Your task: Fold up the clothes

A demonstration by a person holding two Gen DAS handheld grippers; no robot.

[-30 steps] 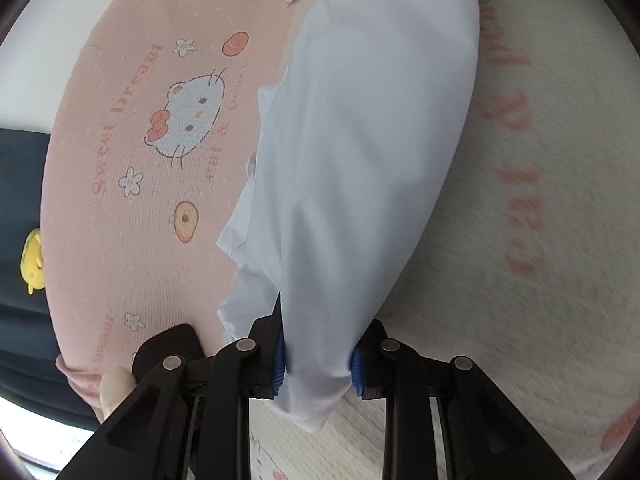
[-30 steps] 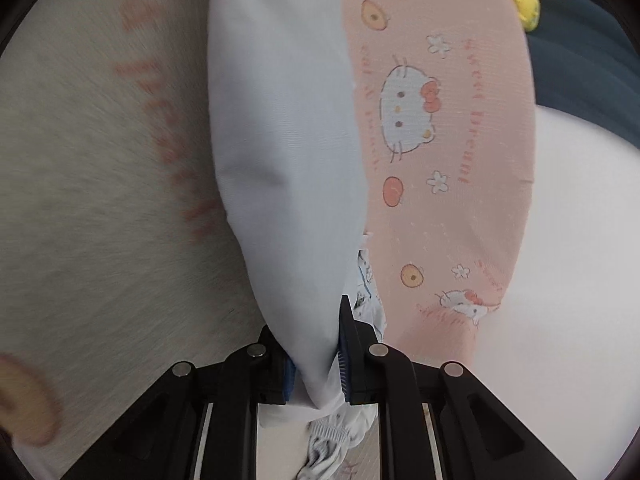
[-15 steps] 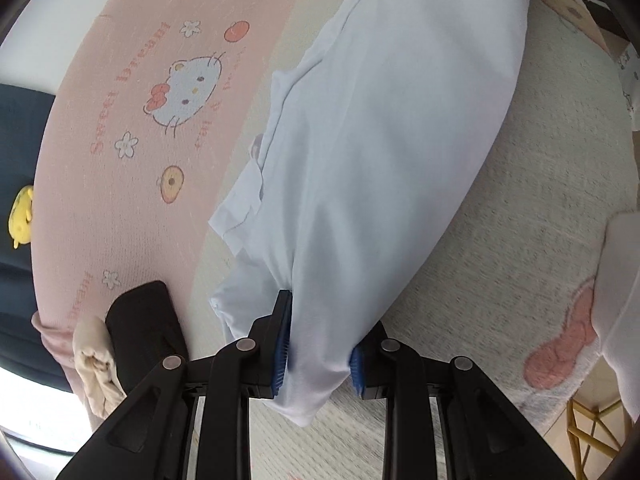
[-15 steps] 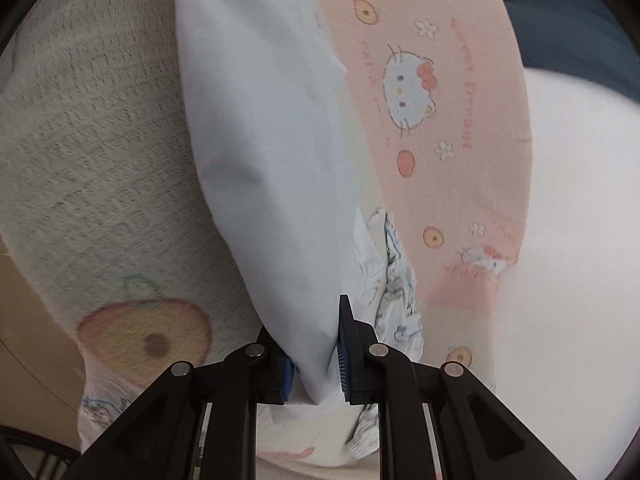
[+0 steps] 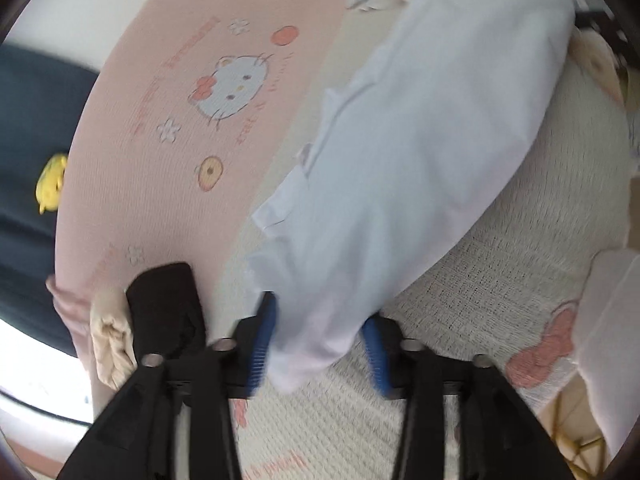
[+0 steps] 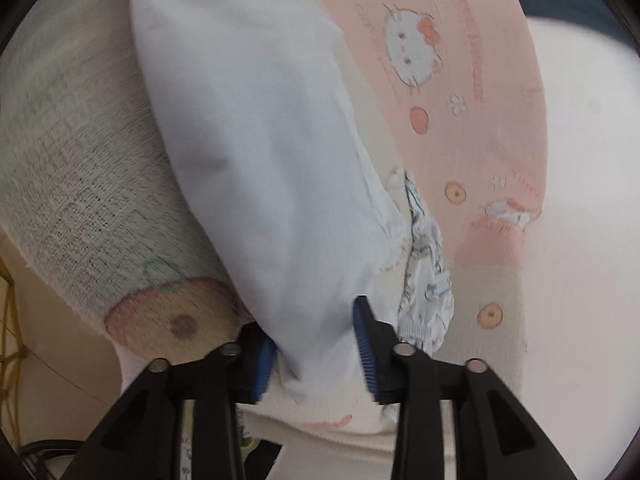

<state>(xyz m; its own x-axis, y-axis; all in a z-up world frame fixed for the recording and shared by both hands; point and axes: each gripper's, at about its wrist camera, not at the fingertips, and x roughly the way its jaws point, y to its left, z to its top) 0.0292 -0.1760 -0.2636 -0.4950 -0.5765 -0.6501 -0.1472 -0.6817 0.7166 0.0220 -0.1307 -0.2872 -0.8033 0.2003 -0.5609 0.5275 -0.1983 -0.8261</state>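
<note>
White cloth [image 5: 420, 168] lies stretched across the blanket [image 5: 500, 280] on the bed, its two ends between the parted pads of each tool. Left tool [image 5: 318, 350] and right tool [image 6: 316, 354] both stand spread, cloth resting loose in the gaps, no pinch showing. That fits either a fresh laying-down or a coming grip. To fold well, keep both ends level, edges aligned, clear of the printed garment [image 6: 424, 280] beside it.
</note>
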